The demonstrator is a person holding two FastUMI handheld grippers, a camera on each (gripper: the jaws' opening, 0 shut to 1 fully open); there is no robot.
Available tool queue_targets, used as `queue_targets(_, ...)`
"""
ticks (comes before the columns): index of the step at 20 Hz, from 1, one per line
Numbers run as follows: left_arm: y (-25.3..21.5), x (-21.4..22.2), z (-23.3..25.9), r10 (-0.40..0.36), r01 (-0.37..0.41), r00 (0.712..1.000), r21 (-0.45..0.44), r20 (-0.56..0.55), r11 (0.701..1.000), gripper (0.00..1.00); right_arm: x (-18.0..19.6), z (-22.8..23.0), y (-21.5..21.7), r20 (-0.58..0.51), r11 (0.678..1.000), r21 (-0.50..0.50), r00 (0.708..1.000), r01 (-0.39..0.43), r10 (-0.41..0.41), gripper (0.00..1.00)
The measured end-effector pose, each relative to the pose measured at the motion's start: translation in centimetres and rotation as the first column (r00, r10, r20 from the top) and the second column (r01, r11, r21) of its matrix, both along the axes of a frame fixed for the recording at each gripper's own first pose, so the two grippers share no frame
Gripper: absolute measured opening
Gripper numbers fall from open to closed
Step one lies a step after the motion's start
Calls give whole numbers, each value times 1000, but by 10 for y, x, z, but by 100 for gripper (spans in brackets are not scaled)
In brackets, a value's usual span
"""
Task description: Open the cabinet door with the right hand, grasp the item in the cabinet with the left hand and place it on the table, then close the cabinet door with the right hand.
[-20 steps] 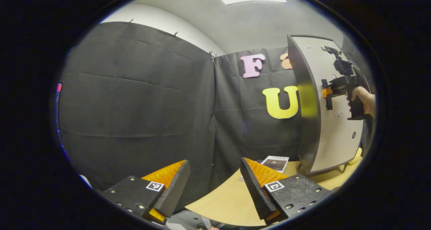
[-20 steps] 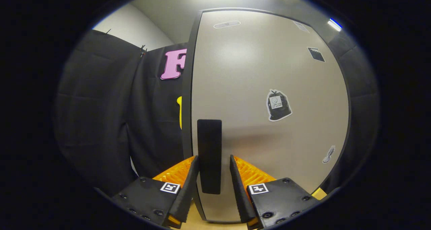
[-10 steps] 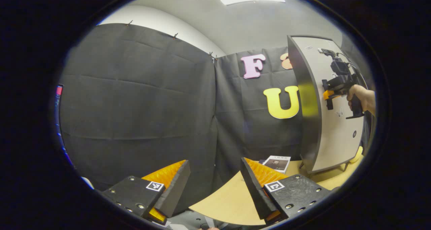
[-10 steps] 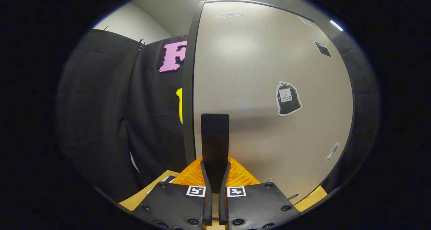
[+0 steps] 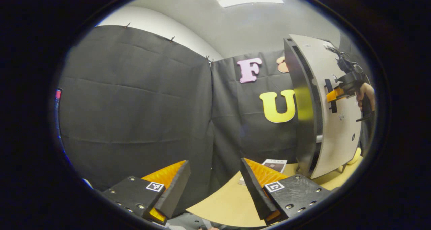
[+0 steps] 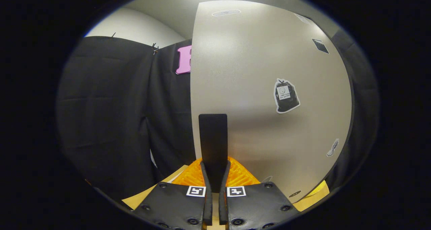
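Both fingers (image 6: 205,176) — handle (image 6: 212,139) between.

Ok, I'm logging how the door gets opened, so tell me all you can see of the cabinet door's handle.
The handle is a flat, dark, matte vertical bar, standing proud of the pale grey cabinet door near its free edge. The right gripper has its jaws closed on the bar's lower part, one on each side. In the left gripper view the handle sits about halfway up the door, which stands slightly ajar.

Hand-held gripper (image 6: 215,171) clamped on door handle (image 6: 212,139)
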State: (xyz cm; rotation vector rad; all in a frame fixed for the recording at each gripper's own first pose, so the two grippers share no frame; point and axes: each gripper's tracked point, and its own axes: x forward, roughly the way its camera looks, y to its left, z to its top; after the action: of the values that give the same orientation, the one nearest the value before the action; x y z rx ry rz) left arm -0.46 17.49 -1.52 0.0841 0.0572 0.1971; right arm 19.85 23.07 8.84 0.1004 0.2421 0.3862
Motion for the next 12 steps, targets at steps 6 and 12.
queue_targets(6,-55,10,1,-17,17,1000,-3,-2,1000,90,-5,-1,-5,-2,989,16,989,-146,146,9)
queue_targets(12,-109,8,14,-64,64,997,6,30,998,93,-3,4,-7,-16,967,29,967,-255,255,7)
